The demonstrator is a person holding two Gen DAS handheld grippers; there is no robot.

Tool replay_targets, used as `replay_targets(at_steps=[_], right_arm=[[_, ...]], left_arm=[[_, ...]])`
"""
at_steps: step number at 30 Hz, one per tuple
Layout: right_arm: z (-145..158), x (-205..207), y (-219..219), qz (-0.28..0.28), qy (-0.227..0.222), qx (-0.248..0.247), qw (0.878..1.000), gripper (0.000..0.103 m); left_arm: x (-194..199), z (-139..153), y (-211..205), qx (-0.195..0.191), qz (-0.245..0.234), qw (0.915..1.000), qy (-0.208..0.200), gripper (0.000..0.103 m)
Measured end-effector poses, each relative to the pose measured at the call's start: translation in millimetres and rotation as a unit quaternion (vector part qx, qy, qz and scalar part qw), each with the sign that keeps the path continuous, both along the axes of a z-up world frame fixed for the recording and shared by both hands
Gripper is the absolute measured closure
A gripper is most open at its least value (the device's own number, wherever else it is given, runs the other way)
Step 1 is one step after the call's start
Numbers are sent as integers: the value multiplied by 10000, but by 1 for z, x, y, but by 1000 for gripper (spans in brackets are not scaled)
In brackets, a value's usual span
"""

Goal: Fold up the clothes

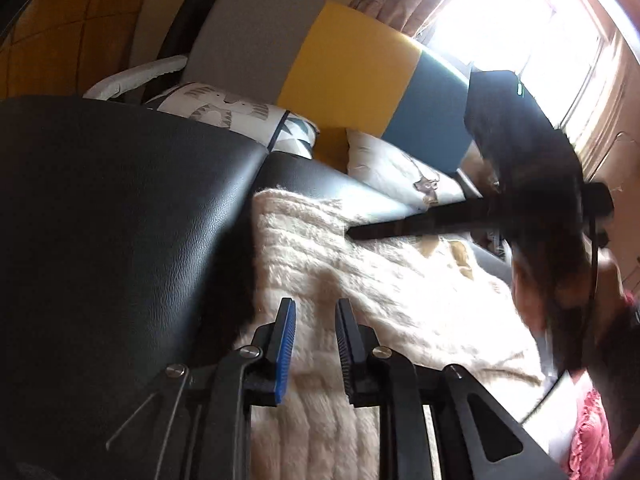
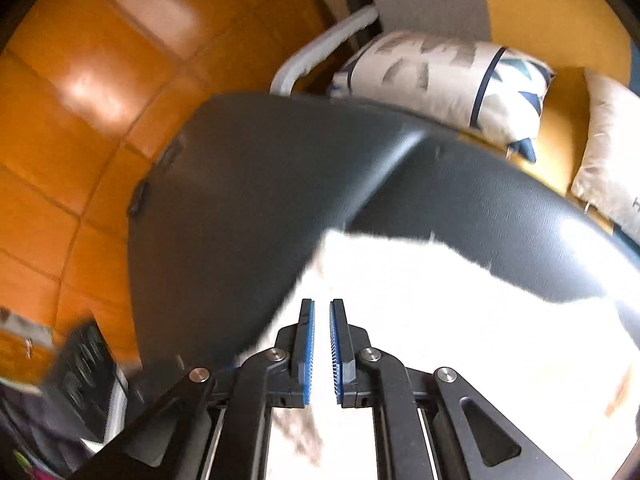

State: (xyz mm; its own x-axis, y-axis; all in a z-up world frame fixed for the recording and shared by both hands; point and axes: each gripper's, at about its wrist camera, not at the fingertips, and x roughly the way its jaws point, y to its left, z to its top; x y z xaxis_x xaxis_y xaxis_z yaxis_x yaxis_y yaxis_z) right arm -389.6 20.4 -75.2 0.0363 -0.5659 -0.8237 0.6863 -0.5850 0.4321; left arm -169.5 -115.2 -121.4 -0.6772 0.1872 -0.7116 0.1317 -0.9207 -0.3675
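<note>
Blue-padded left gripper (image 1: 314, 306) parted, clasping nothing, poised over cream knit sweater (image 1: 360, 280) spread across black leather surface (image 1: 120, 208). Right gripper (image 2: 322, 306) narrowly gapped (nothing between), above same sweater (image 2: 440, 320). Patterned cushions (image 2: 440, 76) beyond.

Harsh daylight floods through the window (image 1: 516, 28); the cream sweater (image 2: 460, 320) blows out white; edges bend, motion smears.

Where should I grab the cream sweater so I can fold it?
Probably by the far edge of the cream sweater, where it ends on the black cushion. It lies flat, so that bare hem is the easiest part to pinch. Bring the left gripper forward, low along the cloth, jaws open.
</note>
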Motion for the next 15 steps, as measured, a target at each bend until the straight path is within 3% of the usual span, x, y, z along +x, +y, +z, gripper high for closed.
replay_targets(at_steps=[2,3,5,7,11,14,15], right_arm=[[-20,2,-4,-182,109,428,9989,95],[-30,0,-6,-331,175,592,9975,101],[-35,-4,2,-663,170,344,9971,103],[-36,-5,9,-865,188,196,9959,103],[-27,4,28,-1229,145,-76,9923,102],[-10,30,51,-1522,35,-465,9872,86],[-6,44,68,-1617,-17,-616,9849,74]], left_arm=[[-8,-12,1,-164,8,9997,-194,83],[-8,-14,5,-350,-22,9992,-189,83],[-4,-12,16,-725,-90,9972,-169,83],[-2,-14,18,-805,-97,9966,-171,83],[5,-7,-4,-159,-129,9997,-157,83],[39,9,-23,208,-36,9998,14,82],[52,14,-28,314,-6,9995,80,81]])
